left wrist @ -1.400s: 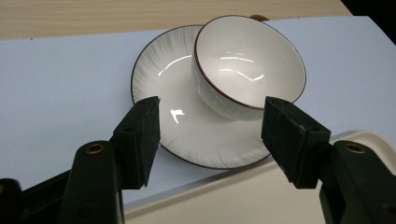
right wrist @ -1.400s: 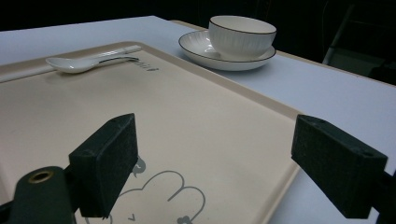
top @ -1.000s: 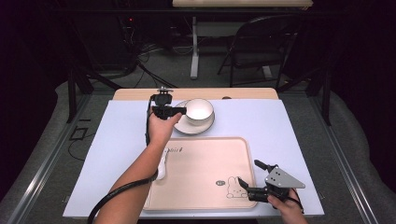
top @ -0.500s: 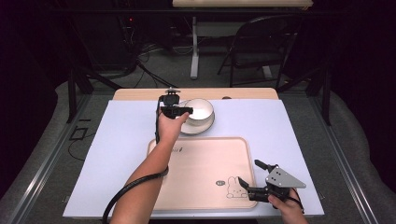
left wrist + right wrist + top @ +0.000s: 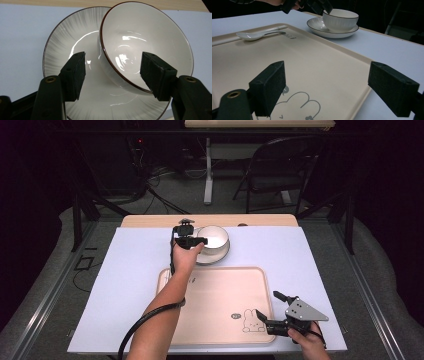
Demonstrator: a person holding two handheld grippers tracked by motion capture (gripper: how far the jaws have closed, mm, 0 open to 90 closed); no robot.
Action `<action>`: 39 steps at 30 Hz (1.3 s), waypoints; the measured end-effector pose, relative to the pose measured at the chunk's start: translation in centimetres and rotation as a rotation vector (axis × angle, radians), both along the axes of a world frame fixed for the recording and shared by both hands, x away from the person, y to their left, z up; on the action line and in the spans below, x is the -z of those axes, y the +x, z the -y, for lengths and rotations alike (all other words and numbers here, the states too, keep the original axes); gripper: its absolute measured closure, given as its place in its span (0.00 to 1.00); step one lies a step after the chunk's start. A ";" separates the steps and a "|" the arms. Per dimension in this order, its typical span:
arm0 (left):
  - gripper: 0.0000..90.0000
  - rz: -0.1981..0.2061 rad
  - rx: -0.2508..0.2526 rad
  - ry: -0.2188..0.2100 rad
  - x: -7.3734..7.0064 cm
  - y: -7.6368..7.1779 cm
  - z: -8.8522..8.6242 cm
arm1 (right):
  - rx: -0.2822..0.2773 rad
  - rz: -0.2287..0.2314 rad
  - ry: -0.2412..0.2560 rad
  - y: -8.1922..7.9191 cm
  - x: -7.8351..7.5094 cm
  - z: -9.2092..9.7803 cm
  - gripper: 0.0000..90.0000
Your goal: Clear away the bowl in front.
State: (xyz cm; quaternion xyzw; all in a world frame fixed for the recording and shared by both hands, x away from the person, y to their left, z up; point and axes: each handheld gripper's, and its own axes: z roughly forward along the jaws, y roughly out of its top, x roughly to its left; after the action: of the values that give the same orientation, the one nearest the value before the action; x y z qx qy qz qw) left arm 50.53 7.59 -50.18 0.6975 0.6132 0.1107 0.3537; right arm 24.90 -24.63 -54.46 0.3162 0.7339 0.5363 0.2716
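A white bowl (image 5: 214,237) with a dark rim stands upright on a white ribbed plate (image 5: 220,256) at the far middle of the table. My left gripper (image 5: 201,241) is open at the bowl's left side. In the left gripper view its jaws straddle the bowl's (image 5: 147,42) near rim, one pad (image 5: 75,71) over the plate (image 5: 72,42) outside the bowl, the other pad (image 5: 156,72) over the bowl's inside. My right gripper (image 5: 266,304) hangs open over the near right corner of the beige tray (image 5: 220,295), holding nothing.
A white spoon (image 5: 259,35) lies on the tray's (image 5: 317,62) far left part, near the plate (image 5: 322,31). A rabbit drawing (image 5: 252,320) marks the tray's near right corner. A white mat (image 5: 125,270) covers the table. A chair (image 5: 280,170) stands beyond it.
My left gripper has moved right, up to the bowl, and its jaws now straddle the rim. The right gripper has stayed in place.
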 end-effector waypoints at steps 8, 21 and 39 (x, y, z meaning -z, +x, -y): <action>0.41 -0.010 0.001 0.004 1.2 0.8 0.4 | 0.006 -0.008 0.003 0.1 0.1 0.1 0.16; 0.46 -0.028 -0.006 0.023 2.4 1.6 1.4 | 0.009 -0.007 0.008 -0.3 0.0 0.4 0.16; 0.75 -0.018 -0.087 -0.022 2.9 2.2 1.7 | 0.014 -0.004 0.002 -0.4 0.0 0.4 0.16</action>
State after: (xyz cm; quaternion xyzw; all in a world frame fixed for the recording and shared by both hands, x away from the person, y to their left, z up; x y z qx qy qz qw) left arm 52.71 5.93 -53.09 0.6674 0.6471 0.1131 0.3506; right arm 24.47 -25.01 -54.48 0.3227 0.7316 0.5345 0.2737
